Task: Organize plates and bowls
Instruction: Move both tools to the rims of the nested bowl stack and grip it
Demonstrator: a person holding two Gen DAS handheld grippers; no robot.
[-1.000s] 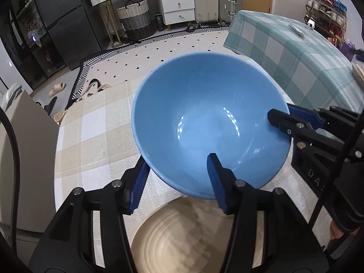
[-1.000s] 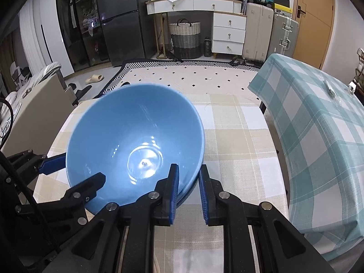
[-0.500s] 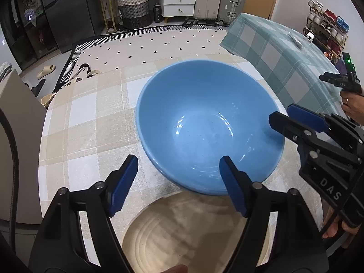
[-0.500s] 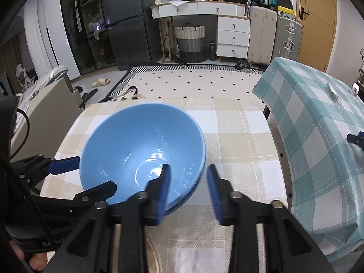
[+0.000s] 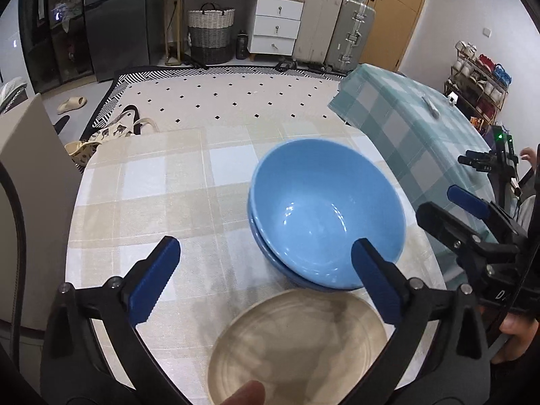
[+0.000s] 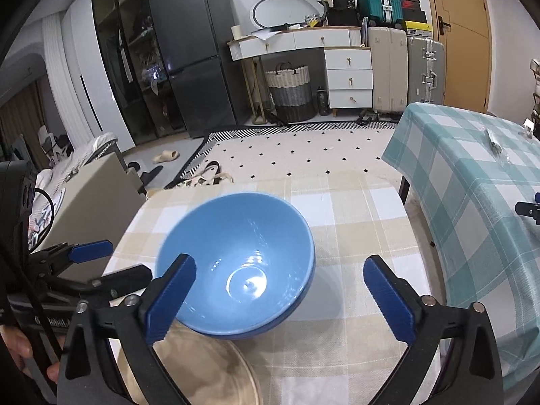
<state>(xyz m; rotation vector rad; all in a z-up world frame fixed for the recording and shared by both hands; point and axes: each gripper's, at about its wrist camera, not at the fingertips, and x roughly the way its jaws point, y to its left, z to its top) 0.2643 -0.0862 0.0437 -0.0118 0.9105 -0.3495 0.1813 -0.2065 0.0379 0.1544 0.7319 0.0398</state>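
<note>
A blue bowl [image 5: 324, 216] sits nested in a second blue bowl on the beige checked tablecloth [image 5: 168, 202]; it also shows in the right wrist view [image 6: 236, 266]. A beige plate [image 5: 297, 347] lies just in front of the bowls, also in the right wrist view [image 6: 202, 371]. My left gripper [image 5: 266, 280] is open and empty, held above the plate and near the bowls' front. My right gripper [image 6: 280, 297] is open and empty, above the bowls' near right side. Each gripper shows in the other's view, the right gripper [image 5: 465, 209] and the left gripper [image 6: 98, 260].
A second table with a teal checked cloth [image 6: 472, 182] stands close on the right. A beige chair back [image 5: 20, 155] is at the table's left edge. A tote bag [image 5: 111, 135] lies on the floor beyond the table's far edge.
Both grippers let go of the blue bowl, opened wide and pulled back and up. The bowl now rests nested in the other blue bowl on the table.
</note>
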